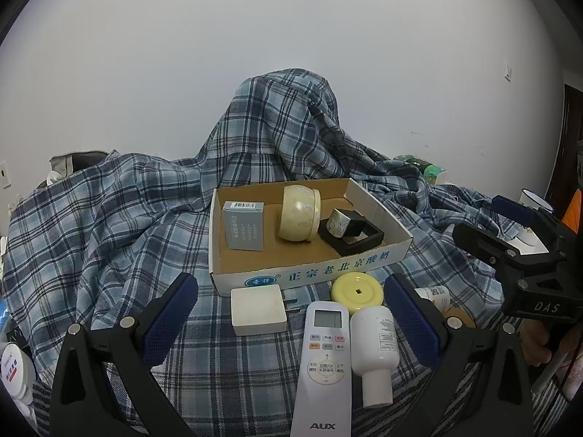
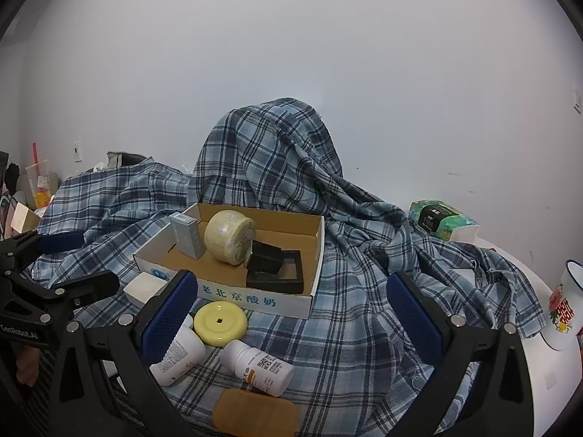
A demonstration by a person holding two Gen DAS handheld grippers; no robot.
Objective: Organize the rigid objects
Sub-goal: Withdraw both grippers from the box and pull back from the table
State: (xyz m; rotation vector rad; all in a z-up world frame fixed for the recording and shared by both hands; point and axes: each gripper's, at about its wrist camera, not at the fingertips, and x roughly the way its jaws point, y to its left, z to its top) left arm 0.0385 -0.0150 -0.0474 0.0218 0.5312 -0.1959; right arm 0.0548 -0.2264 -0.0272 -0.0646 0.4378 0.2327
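A cardboard box [image 1: 379,211] [image 2: 316,266] sits on the plaid cloth and holds a grey carton [image 1: 243,225], a cream jar [image 1: 298,212] on its side and a black frame [image 1: 355,235]. In front of it lie a white square block [image 1: 258,309], a yellow disc [image 1: 357,289] [image 2: 220,322], a white remote [image 1: 324,367], a white bottle [image 1: 375,349] [image 2: 178,355], a pill bottle [image 2: 260,366] and a tan pad [image 2: 255,413]. My left gripper [image 1: 291,317] is open over the block and remote. My right gripper [image 2: 291,313] is open above the disc and pill bottle.
The plaid cloth [image 1: 109,218] is draped over a tall hump behind the box. A green tissue pack [image 2: 441,220] and an enamel mug [image 2: 566,306] stand at the right. White jars [image 1: 14,371] sit at the far left edge.
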